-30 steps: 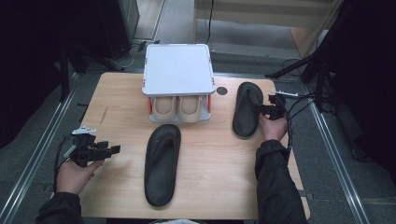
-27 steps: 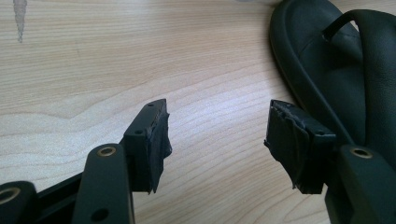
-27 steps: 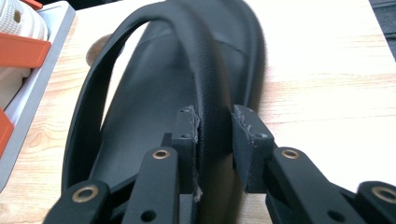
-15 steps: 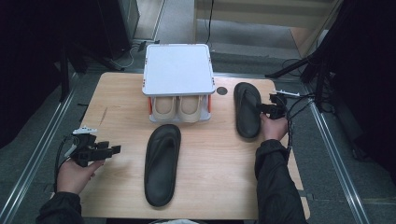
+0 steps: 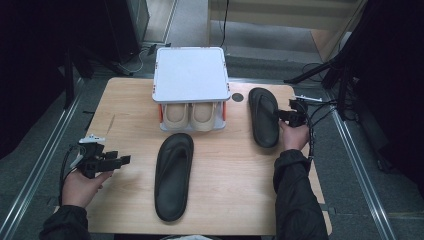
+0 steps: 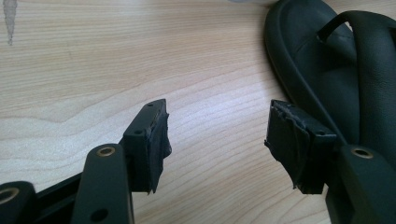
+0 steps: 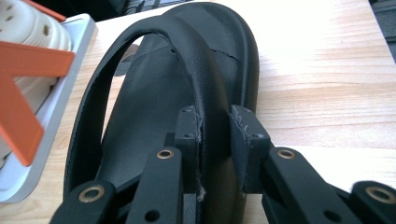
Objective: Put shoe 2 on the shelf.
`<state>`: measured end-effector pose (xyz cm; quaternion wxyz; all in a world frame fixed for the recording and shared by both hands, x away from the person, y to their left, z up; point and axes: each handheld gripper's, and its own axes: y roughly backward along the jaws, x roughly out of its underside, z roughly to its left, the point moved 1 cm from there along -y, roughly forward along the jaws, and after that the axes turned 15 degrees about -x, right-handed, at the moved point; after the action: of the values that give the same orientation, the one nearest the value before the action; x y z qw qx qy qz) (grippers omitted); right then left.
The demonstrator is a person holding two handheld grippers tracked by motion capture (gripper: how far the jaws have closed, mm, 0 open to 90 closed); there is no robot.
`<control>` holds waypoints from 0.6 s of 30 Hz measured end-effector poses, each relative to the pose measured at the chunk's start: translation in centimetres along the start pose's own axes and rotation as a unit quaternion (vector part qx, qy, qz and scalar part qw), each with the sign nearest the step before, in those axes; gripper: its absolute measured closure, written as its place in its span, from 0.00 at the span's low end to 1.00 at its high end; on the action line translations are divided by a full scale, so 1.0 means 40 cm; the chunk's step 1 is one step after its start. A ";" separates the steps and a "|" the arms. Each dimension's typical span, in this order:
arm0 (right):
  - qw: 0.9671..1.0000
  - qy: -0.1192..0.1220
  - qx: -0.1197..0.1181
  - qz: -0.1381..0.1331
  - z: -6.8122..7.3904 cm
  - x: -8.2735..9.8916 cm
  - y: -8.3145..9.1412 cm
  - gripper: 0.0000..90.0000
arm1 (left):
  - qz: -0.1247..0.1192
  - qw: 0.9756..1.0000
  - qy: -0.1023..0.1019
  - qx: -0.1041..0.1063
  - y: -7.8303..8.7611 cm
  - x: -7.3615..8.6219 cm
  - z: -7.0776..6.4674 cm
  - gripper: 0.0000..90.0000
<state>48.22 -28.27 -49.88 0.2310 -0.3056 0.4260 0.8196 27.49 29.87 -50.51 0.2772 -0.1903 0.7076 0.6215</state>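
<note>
While clamped on the strap of the black sandal (image 7: 177,121) at the desk's (image 5: 235,165) right side, right gripper (image 7: 215,140): jaws pressed against both sides of the strap, sole lying flat on the wood just beside the white rack (image 5: 190,75). Seen from the high view, same sandal (image 5: 263,116) lengthwise along the desk, right of the rack, with the right gripper (image 5: 292,116) at its right edge and the hand (image 5: 294,136) behind it. Left gripper (image 6: 215,140): jaws wide apart, holding nothing, low over bare wood, with the second black sandal (image 6: 327,70) just beside the far jaw, whether touching or not, cannot tell. From above, left gripper (image 5: 107,161) near the desk's left edge, pointing toward that second sandal (image 5: 174,175), which lies lengthwise at mid-desk in front of the rack. Under the rack's white top, a pair of beige shoes (image 5: 192,116) side by side, orange supports at the corners.
</note>
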 end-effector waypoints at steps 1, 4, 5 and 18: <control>1.000 0.004 -0.001 0.000 0.003 0.000 0.001 0.83 | -0.001 1.000 -0.001 0.000 -0.001 -0.002 -0.001 0.43; 1.000 0.008 -0.005 0.011 0.015 0.004 0.003 0.83 | -0.001 1.000 -0.004 0.002 -0.003 -0.006 -0.005 0.43; 1.000 0.009 -0.005 0.012 0.017 0.005 0.004 0.83 | -0.002 1.000 -0.005 0.004 -0.005 -0.007 -0.006 0.43; 0.999 0.022 -0.021 0.018 0.049 0.040 0.053 0.83 | -0.005 0.999 -0.024 0.022 -0.028 -0.035 -0.034 0.44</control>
<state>45.14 -27.55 -48.94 0.1999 -0.3206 0.4192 0.8255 29.03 28.27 -50.40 0.3014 -0.1723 0.7133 0.6088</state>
